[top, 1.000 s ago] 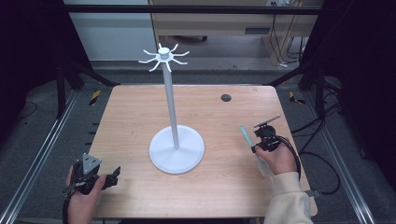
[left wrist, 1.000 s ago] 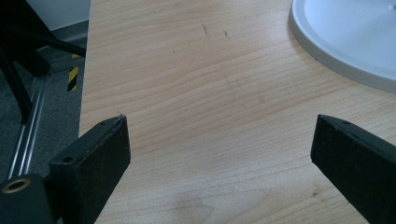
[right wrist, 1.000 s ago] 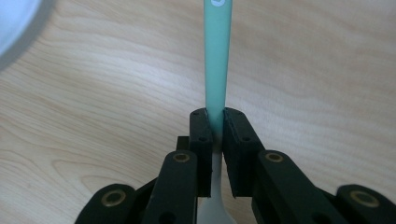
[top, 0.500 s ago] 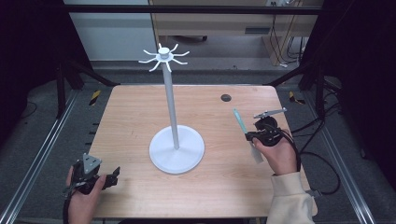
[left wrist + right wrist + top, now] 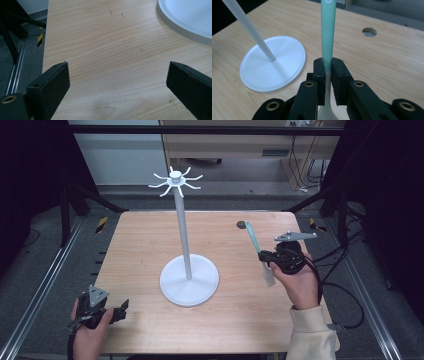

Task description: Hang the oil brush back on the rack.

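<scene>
The right gripper (image 5: 327, 65) is pinching a spatula (image 5: 328, 32) by its thin handle, which is risking swivelling loose before reaching the stand (image 5: 188, 279), while the left gripper (image 5: 117, 75) is resting spread.

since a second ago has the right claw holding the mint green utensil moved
Yes. The right claw, shut on the mint green utensil with a white end, has lifted off the wooden table, its green tip now nearer the dark round hole.

One white hook stand (image 5: 189, 280), one green-handled utensil (image 5: 253, 238), two tools, left (image 5: 116, 312) and right (image 5: 266, 256).
</scene>
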{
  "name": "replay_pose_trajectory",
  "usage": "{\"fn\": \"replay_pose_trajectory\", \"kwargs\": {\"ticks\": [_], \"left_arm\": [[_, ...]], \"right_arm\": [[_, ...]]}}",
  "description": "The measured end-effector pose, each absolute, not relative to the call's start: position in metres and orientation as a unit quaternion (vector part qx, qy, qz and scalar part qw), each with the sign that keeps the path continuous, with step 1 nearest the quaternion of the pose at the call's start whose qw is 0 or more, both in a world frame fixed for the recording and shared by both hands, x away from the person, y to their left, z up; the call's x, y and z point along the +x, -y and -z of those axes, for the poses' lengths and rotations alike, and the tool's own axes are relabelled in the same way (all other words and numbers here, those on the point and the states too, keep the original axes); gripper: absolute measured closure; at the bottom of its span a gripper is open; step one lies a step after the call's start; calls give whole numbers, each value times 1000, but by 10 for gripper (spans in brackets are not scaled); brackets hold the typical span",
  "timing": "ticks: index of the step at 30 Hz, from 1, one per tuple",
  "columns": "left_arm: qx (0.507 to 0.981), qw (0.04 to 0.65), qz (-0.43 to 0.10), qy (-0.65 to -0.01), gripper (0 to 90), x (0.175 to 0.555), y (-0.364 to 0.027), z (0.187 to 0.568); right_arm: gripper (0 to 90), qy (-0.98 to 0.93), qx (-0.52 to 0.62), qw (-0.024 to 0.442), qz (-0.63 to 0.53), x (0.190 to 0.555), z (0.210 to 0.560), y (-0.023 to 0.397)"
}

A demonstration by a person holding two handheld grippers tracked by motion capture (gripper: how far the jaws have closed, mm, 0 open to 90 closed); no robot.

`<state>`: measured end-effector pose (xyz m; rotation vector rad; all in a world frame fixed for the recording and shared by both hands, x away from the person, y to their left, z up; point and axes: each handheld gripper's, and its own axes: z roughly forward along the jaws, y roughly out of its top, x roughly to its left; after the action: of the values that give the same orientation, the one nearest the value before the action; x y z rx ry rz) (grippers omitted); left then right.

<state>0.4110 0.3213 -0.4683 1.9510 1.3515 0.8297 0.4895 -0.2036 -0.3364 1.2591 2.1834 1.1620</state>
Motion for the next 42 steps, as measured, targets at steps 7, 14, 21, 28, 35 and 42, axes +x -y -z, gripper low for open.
{"fn": "replay_pose_trajectory", "kwargs": {"ticks": [7, 14, 21, 28, 35, 42], "left_arm": [[733, 310, -315, -517, 45, 410, -325, 468], [730, 313, -311, -522, 46, 413, -329, 469], [727, 315, -311, -525, 47, 412, -331, 469], [713, 309, -303, -552, 47, 411, -342, 476], [719, 302, -306, -547, 47, 413, -338, 477], [728, 300, -307, -534, 46, 411, -334, 476]], "right_arm": [[827, -763, 417, 185, -458, 482, 323, 194], [827, -759, 393, 201, -478, 477, 311, 181], [826, -752, 365, 210, -508, 478, 280, 169], [827, -751, 343, 210, -524, 490, 268, 153], [827, -752, 340, 210, -525, 489, 280, 149], [826, -742, 332, 219, -540, 473, 272, 140]]}}
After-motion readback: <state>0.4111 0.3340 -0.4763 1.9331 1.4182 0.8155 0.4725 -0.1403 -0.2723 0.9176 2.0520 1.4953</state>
